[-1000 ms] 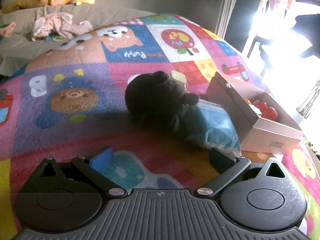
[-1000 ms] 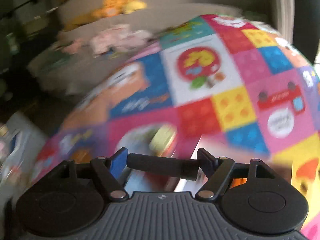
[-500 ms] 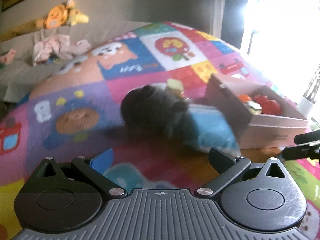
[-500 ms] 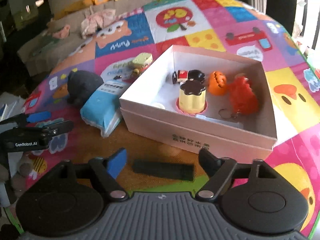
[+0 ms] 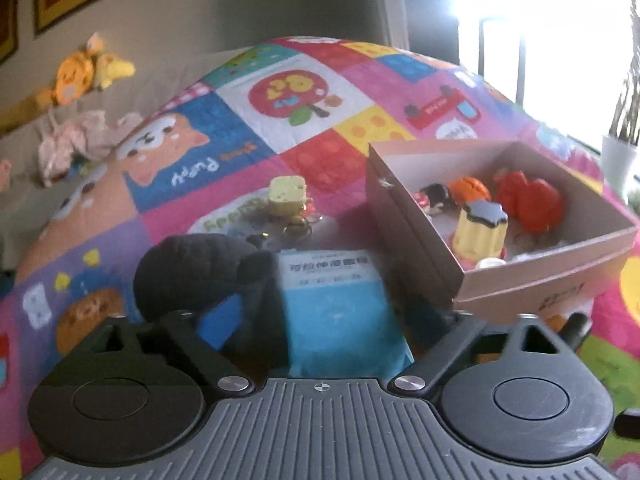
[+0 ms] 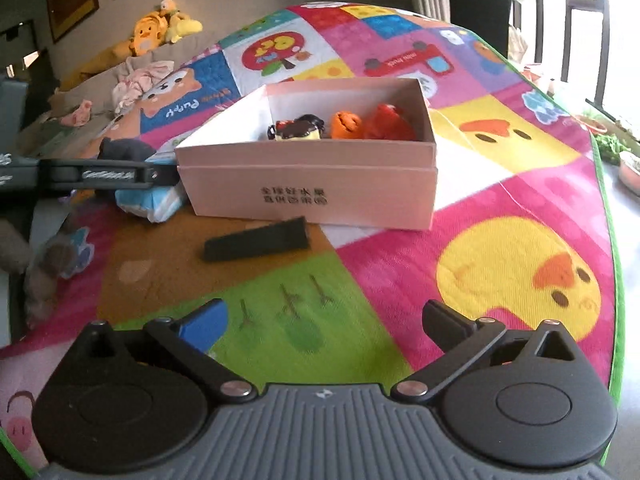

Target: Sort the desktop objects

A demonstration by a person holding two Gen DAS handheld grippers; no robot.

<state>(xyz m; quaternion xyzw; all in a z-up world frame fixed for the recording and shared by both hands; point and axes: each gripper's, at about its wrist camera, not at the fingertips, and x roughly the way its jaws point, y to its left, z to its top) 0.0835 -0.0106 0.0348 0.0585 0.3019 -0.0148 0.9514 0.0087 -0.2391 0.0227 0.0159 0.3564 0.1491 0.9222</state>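
Note:
A pink cardboard box (image 5: 532, 296) (image 6: 308, 192) sits on the colourful play mat and holds an orange pumpkin (image 5: 470, 188), a red toy (image 5: 528, 200), a yellow pudding toy (image 5: 482, 232) and a small figure (image 6: 298, 130). My left gripper (image 5: 328, 312) is open, its jaws around a blue tissue pack (image 5: 336, 304), with a black plush (image 5: 192, 272) at its left finger. A yellow cube keychain (image 5: 288, 196) lies behind. My right gripper (image 6: 320, 320) is open and empty, low over the mat. A black flat bar (image 6: 256, 240) lies before the box.
The left gripper's arm (image 6: 108, 176) shows at the left of the right wrist view. Plush toys (image 6: 160, 32) and clothes (image 6: 140, 80) lie on a sofa behind. The mat's green edge (image 6: 608, 240) and plants are at the right.
My right gripper let go of the black bar, which now lies on the mat, and drew back. My left gripper moved forward over the tissue pack and plush.

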